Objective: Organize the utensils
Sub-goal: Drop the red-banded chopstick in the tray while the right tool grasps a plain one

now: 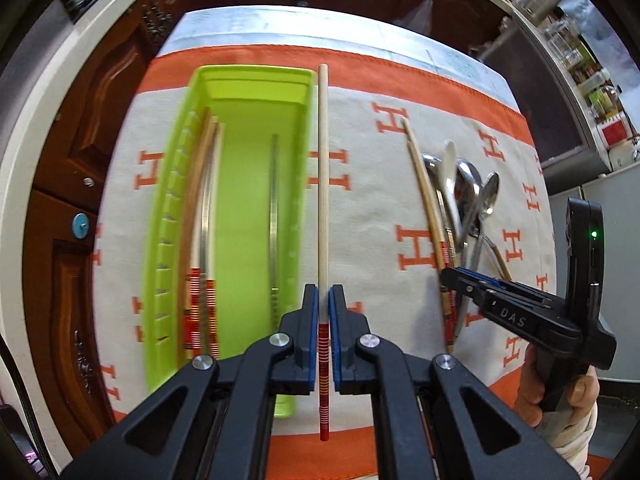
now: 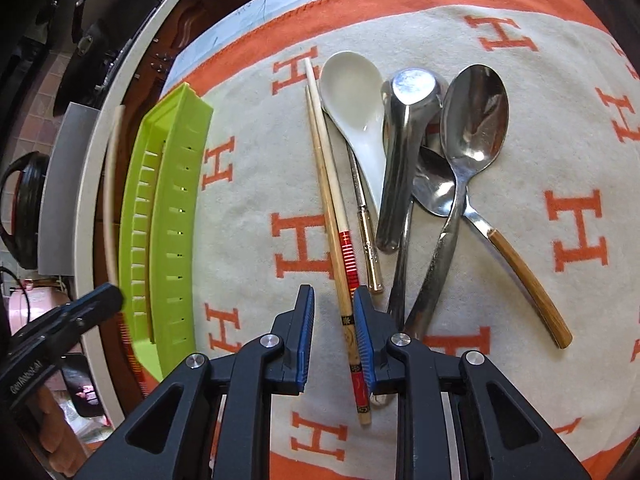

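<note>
My left gripper [image 1: 323,300] is shut on a wooden chopstick [image 1: 323,184] with a red striped end, held just right of the green tray [image 1: 244,80]. The tray holds two wooden chopsticks [image 1: 200,208] and a metal chopstick [image 1: 273,208]. My right gripper [image 2: 334,300] is open, its fingers either side of a pair of wooden chopsticks [image 2: 328,184] lying on the cloth. Beside them lie a metal chopstick [image 2: 366,224], a white ceramic spoon [image 2: 352,92] and several metal spoons [image 2: 472,120]. The right gripper also shows in the left wrist view [image 1: 456,280], over the same pile.
An orange and cream cloth [image 2: 260,184] with H marks covers the table. A wooden-handled spoon [image 2: 528,280] lies at the right of the pile. The green tray [image 2: 168,208] stands at the left near the table edge. Dark wooden cabinets [image 1: 92,120] lie beyond.
</note>
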`<state>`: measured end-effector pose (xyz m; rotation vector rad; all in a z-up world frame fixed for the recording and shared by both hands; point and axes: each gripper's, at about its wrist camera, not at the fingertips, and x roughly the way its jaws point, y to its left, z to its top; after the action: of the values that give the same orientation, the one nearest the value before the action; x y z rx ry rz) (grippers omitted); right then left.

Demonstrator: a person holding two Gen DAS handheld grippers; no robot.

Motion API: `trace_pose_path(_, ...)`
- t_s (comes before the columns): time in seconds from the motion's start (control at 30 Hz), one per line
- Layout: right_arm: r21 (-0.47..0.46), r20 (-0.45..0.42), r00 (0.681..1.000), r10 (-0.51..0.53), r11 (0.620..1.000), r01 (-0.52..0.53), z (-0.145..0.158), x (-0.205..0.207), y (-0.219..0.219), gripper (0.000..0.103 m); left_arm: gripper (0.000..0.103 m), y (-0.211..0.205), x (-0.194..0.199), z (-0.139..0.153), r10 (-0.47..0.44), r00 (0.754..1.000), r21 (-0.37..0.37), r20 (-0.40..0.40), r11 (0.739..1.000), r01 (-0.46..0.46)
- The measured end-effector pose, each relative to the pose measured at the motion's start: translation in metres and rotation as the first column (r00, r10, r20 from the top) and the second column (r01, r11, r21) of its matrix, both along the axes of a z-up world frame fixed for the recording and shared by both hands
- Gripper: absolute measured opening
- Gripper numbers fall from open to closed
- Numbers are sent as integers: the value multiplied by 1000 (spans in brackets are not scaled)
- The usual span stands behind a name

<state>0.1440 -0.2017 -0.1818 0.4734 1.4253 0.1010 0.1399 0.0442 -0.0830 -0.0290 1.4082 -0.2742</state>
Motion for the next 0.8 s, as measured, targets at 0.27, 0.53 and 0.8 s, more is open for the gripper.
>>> trace_pose_path(0.27, -54, -27, 999, 21, 998, -23, -8, 12, 12, 21, 3, 42, 10, -15, 42, 999, 43, 14, 998, -43)
trace_pose_path(0.53, -93, -31, 998, 62, 994, -64, -1, 10, 25, 21, 3, 50, 22, -32, 28, 1000, 103, 13, 994, -29)
trace_pose_path(0.8, -106, -45, 997, 69, 992, -73, -3, 14, 30, 21, 3, 49, 31, -55, 22, 1000, 120, -19, 993, -19)
